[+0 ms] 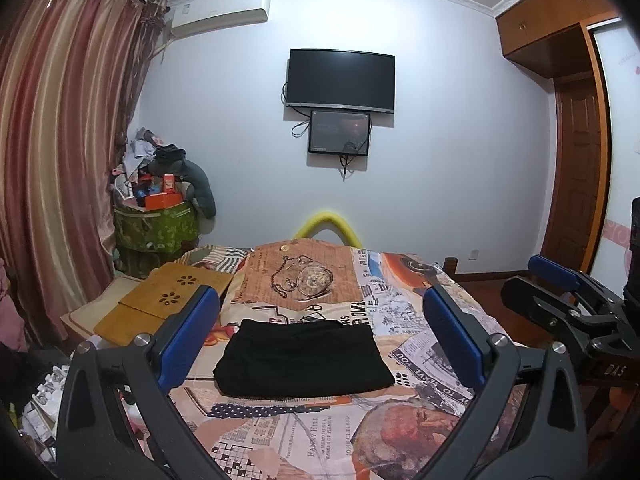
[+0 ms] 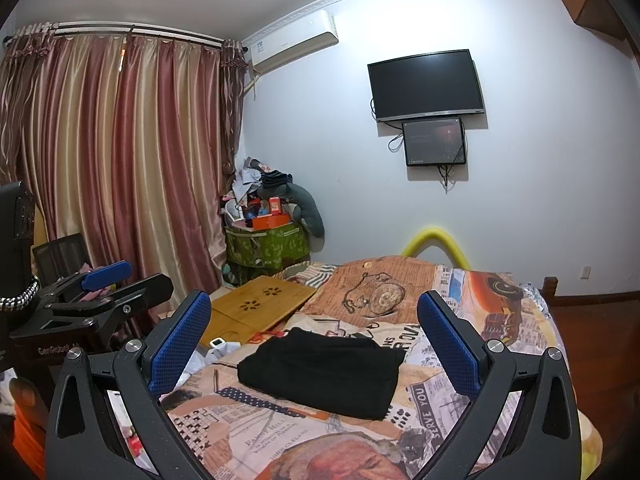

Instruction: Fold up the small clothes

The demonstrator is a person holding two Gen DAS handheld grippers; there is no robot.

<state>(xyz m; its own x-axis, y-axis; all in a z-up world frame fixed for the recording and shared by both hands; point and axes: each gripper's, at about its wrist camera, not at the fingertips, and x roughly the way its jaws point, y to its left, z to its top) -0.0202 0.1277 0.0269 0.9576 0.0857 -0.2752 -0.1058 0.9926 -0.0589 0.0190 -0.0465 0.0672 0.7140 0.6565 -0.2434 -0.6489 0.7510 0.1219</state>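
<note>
Folded black garment (image 1: 304, 358) flat on bedspread (image 1: 312, 436), long axis left-right

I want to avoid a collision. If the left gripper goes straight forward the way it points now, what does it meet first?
Probably the black garment lying on the bed cover. It sits centred between the open jaws of the left gripper, with nothing visible in between; depth is uncertain.

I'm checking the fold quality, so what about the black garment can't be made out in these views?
- Black garment, both views: uniformly dark, so fold lines and garment type are unreadable.
- Its underside: hidden against the bedspread.
- Left gripper and right gripper: open, off the cloth; bases cut off by bottom edges.
</note>
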